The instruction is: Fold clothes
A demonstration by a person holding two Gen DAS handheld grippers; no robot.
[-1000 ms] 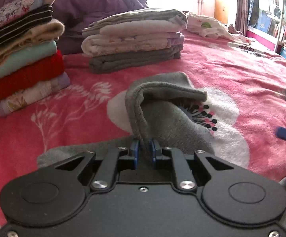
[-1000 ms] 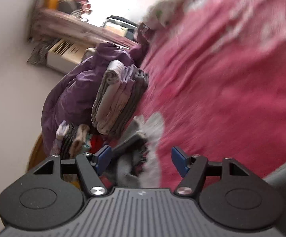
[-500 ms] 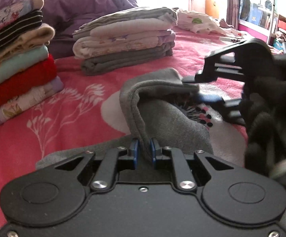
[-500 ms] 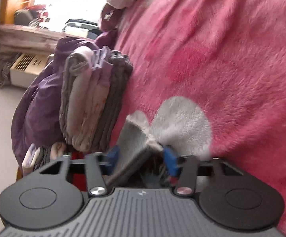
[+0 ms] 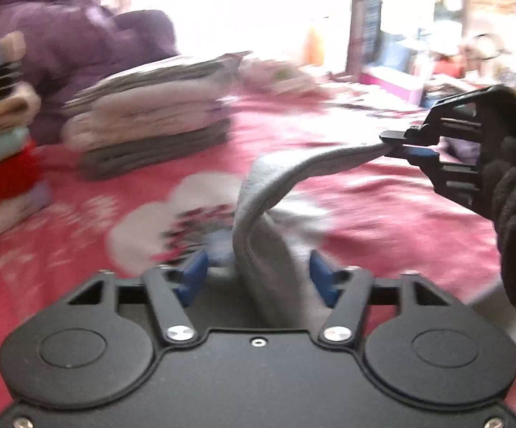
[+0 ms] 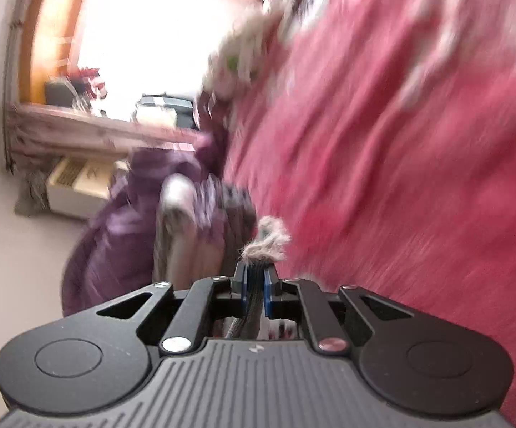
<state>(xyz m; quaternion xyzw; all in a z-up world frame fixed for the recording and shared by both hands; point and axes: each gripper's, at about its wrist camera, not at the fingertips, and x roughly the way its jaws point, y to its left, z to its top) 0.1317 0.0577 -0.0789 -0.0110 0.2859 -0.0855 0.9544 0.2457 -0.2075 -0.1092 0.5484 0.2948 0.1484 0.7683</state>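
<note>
My right tongs (image 6: 254, 287) were closed tight on one end of the grey garment (image 5: 293, 174), and a small tuft of the cloth stood out past the tips. My left tongs (image 5: 256, 273) stood wide, with a fold of the same garment passing loose between the two blue pads, touching neither as far as I could see. So the garment hung as a band in the air: it rose from between my left tongs, bent, and ran to the right and a little away, up to the right tongs (image 5: 406, 142), above the pink bed cover (image 5: 383, 221).

The long axis of the garment therefore went from left-near to right-far. Only the right side carried it; the left tongs were the nearer ones to the loose low part. Two stacks of folded clothes (image 5: 151, 114) lay beyond, to the left. Both views were blurred, so I could not tell which part of the garment I held.
</note>
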